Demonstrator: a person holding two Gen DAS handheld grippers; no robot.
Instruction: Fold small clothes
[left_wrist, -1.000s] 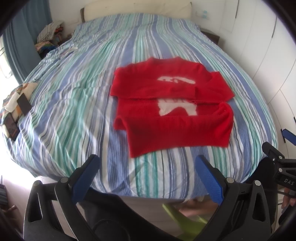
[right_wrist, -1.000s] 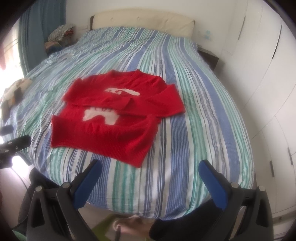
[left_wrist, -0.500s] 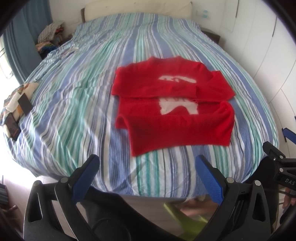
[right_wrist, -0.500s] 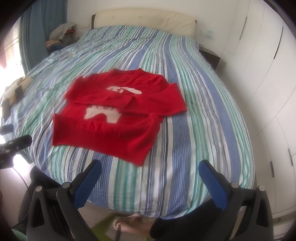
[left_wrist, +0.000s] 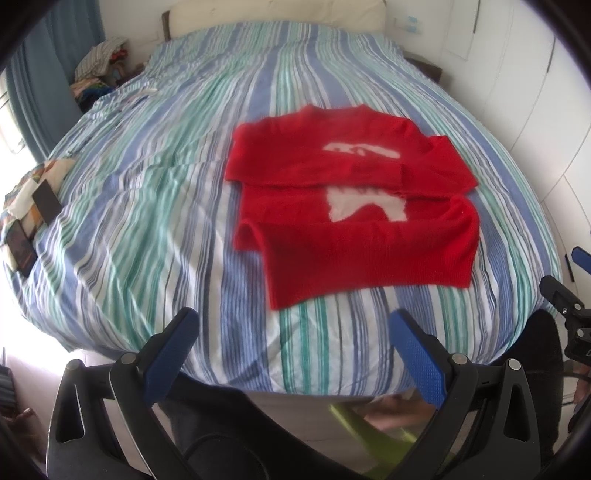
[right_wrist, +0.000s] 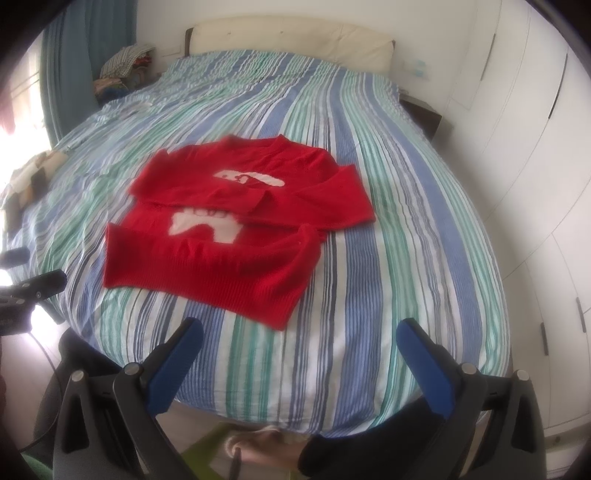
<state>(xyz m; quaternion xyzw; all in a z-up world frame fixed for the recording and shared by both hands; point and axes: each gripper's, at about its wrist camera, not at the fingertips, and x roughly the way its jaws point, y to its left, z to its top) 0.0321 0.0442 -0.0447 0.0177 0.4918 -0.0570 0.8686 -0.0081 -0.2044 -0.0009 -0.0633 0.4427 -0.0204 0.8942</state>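
near edge: striped bedspread (left_wrist: 155, 229) bare between both wide-open grippers and the red sweater (left_wrist: 354, 218) | right of sweater: bare stripes up to the white wardrobe (right_wrist: 524, 155) | left edge: dark phones on patterned cloth (left_wrist: 33, 206) | far left corner: clothes pile (right_wrist: 125, 61) beside curtain

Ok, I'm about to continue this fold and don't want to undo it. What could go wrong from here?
The red sweater lies partly folded near the foot edge of the bed; dragging it could pull it off. Its folded-over sleeves look loose, so lifting one corner may unfold them. Both grippers, left and right, are open, away from it.
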